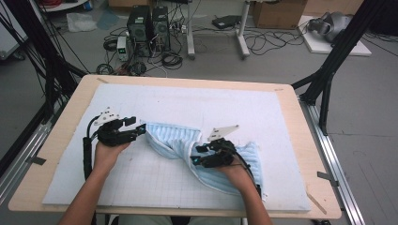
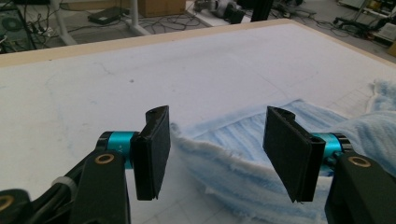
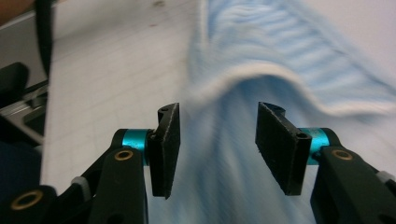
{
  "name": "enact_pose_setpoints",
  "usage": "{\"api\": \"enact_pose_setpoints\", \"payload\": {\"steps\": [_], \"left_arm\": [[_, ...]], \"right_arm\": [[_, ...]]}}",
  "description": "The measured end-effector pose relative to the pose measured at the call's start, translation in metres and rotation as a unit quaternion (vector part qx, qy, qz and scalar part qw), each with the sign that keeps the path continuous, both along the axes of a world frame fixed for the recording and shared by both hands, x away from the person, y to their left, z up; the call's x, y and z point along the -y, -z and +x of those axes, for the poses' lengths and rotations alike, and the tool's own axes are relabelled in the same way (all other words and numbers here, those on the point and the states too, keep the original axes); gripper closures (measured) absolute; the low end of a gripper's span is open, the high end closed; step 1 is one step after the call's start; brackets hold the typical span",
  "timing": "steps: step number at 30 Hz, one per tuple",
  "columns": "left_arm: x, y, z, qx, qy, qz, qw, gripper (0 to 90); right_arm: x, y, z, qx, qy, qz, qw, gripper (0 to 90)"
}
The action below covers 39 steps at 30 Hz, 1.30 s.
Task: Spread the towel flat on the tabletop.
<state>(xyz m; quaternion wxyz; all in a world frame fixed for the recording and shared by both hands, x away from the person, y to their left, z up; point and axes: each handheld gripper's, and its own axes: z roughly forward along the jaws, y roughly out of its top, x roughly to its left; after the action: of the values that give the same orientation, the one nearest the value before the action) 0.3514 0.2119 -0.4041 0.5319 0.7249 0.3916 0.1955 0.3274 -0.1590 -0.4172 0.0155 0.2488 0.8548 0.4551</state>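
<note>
We had the striped blue towel rumpled mid-mat on the worktop, running from centre toward four o'clock. Our left gripper sat at the towel's nine o'clock edge, jaws spread wide with the hem between them, nothing clamped. Our right gripper hovered over the folds, jaws likewise parted.

The towel is soft, fluffy blue cloth with ridges. The mat is matt white. The desk edge is smooth, pale wood. Each hand-held gripper has rough black pads.
</note>
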Motion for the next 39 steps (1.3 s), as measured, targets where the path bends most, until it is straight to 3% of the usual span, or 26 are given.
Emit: {"api": "enact_pose_setpoints", "payload": {"steps": [3, 5, 7, 12, 14, 17, 18, 23, 28, 31, 32, 34, 35, 36, 39], "left_arm": [[0.011, -0.002, 0.001, 0.001, 0.012, 0.000, 0.9999, 41.6], [0.020, -0.003, 0.003, -0.002, 0.020, -0.001, 0.9998, 41.6], [0.031, -0.004, 0.005, -0.003, 0.031, 0.000, 0.9995, 41.4], [0.063, -0.006, 0.010, -0.013, 0.059, -0.004, 0.9982, 37.5], [0.077, -0.005, 0.011, -0.015, 0.069, -0.005, 0.9975, 34.9], [0.099, -0.002, 0.013, -0.034, 0.091, 0.007, 0.9953, 30.7], [0.107, 0.000, 0.013, -0.041, 0.097, 0.010, 0.9944, 29.7], [0.138, 0.006, 0.012, -0.059, 0.131, 0.035, 0.9890, 27.6], [0.156, 0.014, 0.013, -0.071, 0.132, 0.091, 0.9845, 27.5], [0.160, 0.018, 0.014, -0.080, 0.132, 0.119, 0.9808, 36.1], [0.160, 0.020, 0.014, -0.086, 0.141, 0.127, 0.9781, 41.8], [0.159, 0.024, 0.015, -0.100, 0.159, 0.137, 0.9727, 59.4], [0.158, 0.025, 0.015, -0.100, 0.165, 0.139, 0.9712, 68.4], [0.156, 0.025, 0.013, -0.090, 0.169, 0.142, 0.9711, 76.9], [0.150, 0.021, 0.011, -0.081, 0.170, 0.130, 0.9734, 81.7]], "right_arm": [[0.028, -0.002, -0.002, 0.014, 0.047, -0.008, 0.9988, 48.0], [0.045, -0.004, -0.002, 0.022, 0.082, -0.020, 0.9962, 47.6], [0.061, -0.005, -0.003, 0.027, 0.109, -0.015, 0.9936, 47.8], [0.089, -0.003, -0.001, 0.032, 0.173, -0.022, 0.9841, 45.5], [0.097, -0.002, 0.000, 0.033, 0.199, -0.034, 0.9789, 44.9], [0.106, 0.000, 0.002, 0.033, 0.227, -0.042, 0.9724, 42.6], [0.108, 0.001, 0.002, 0.034, 0.234, -0.045, 0.9707, 42.2], [0.112, 0.003, 0.003, 0.034, 0.241, -0.049, 0.9687, 41.5], [0.110, 0.004, 0.005, 0.035, 0.243, -0.050, 0.9681, 41.6], [0.109, 0.004, 0.004, 0.036, 0.241, -0.053, 0.9684, 41.7], [0.109, 0.004, 0.004, 0.037, 0.240, -0.054, 0.9686, 41.7], [0.109, 0.004, 0.004, 0.038, 0.240, -0.054, 0.9686, 41.7], [0.109, 0.004, 0.004, 0.039, 0.239, -0.054, 0.9686, 41.7], [0.108, 0.004, 0.004, 0.038, 0.240, -0.053, 0.9686, 41.8], [0.108, 0.003, 0.004, 0.038, 0.240, -0.054, 0.9685, 41.9]]}}
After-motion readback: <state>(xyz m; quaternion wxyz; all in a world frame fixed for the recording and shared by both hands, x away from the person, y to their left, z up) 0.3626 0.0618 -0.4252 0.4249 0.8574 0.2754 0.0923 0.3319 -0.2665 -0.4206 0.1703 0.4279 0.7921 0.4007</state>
